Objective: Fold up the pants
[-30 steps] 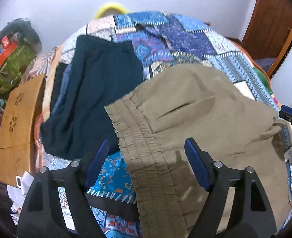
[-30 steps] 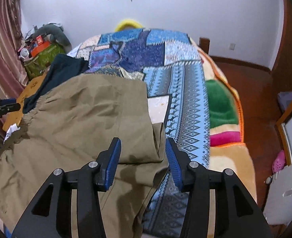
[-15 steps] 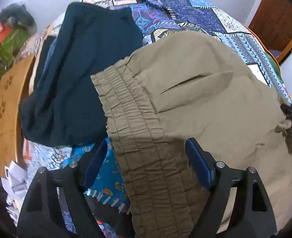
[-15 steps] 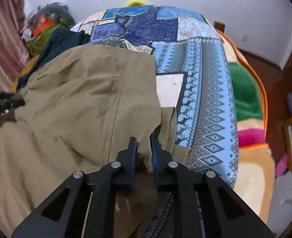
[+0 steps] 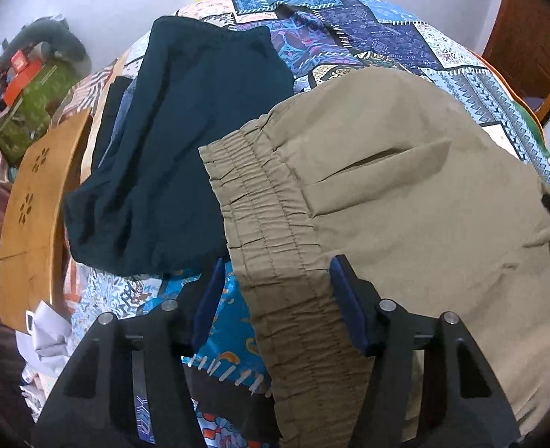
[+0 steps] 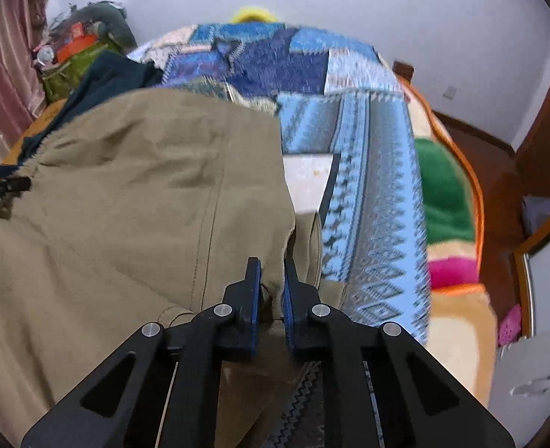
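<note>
Right gripper (image 6: 272, 280) is pinched on the khaki pants (image 6: 133, 201) at their hem end, apparently to lift it, while the left gripper (image 5: 275, 291), spread wide, straddles the waistband (image 5: 271, 231) beside the dark garment (image 5: 185, 142).

Soft even indoor light, faint shadows, strong fisheye bending with dark corners, right wrist view motion-blurred

A: What's around the bed (image 6: 368, 142)?
B: Plain pale walls (image 6: 387, 11), a reddish wooden floor (image 6: 499, 186), and pink curtains (image 6: 6, 67) on one side.
A: Anything else?
B: A wooden door (image 5: 528, 37).
</note>
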`<state>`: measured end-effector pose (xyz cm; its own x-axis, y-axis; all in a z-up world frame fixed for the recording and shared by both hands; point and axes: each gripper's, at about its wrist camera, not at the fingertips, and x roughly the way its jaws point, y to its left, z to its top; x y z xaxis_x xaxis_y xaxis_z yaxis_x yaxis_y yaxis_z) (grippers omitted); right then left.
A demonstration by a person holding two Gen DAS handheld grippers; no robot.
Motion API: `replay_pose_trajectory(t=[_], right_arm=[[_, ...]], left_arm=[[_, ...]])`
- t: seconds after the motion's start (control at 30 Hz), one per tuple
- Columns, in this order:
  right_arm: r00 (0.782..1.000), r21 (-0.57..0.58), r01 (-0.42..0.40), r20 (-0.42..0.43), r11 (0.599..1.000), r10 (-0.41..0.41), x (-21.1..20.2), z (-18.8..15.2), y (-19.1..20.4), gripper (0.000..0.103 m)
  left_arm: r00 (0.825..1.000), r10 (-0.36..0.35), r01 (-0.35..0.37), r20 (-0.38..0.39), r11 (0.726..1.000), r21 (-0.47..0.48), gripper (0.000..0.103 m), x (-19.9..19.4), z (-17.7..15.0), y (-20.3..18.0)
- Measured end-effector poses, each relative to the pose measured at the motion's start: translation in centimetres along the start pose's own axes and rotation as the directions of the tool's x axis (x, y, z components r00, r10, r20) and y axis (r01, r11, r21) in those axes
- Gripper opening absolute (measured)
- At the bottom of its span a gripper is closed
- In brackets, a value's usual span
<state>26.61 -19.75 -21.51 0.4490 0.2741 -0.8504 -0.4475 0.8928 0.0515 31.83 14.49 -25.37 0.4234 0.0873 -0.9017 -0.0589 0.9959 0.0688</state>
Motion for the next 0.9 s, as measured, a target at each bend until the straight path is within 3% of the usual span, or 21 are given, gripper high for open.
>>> replay_pose_trajectory(t=[0.27,0.4,0.6,0.77,0.9], right_arm=[[1.000,0.005,-0.026,-0.011,1.000,0.026,-2.1,1.1,0.0,0.016],[0.998,-0.003,-0.036,0.048,0.999,0.036,-4.4,2.4,0.0,0.017],[0.984,0.000,-0.059,0.169,0.998,0.058,-6.5,6.0,0.2,0.036],[0.973,0.014,-0.088,0.215,0.996,0.083,-5.5,9.6,0.2,0.040],[0.975,0.022,-0.101,0.200,0.995,0.094,-2.8,11.8,0.1,0.042]], left_arm=[[0.999,-0.009,0.008,0.049,1.000,0.017,0.060,-2.6,0.1,0.0],[0.995,-0.027,0.026,0.095,1.000,0.010,0.062,-4.8,1.0,0.6],[0.984,-0.028,0.035,0.177,0.999,-0.040,0.073,-7.1,3.7,2.3],[0.982,-0.014,0.029,0.190,0.997,-0.075,0.075,-6.5,6.0,3.8],[0.989,-0.018,0.034,0.150,0.994,-0.107,0.075,-4.0,6.9,4.6]])
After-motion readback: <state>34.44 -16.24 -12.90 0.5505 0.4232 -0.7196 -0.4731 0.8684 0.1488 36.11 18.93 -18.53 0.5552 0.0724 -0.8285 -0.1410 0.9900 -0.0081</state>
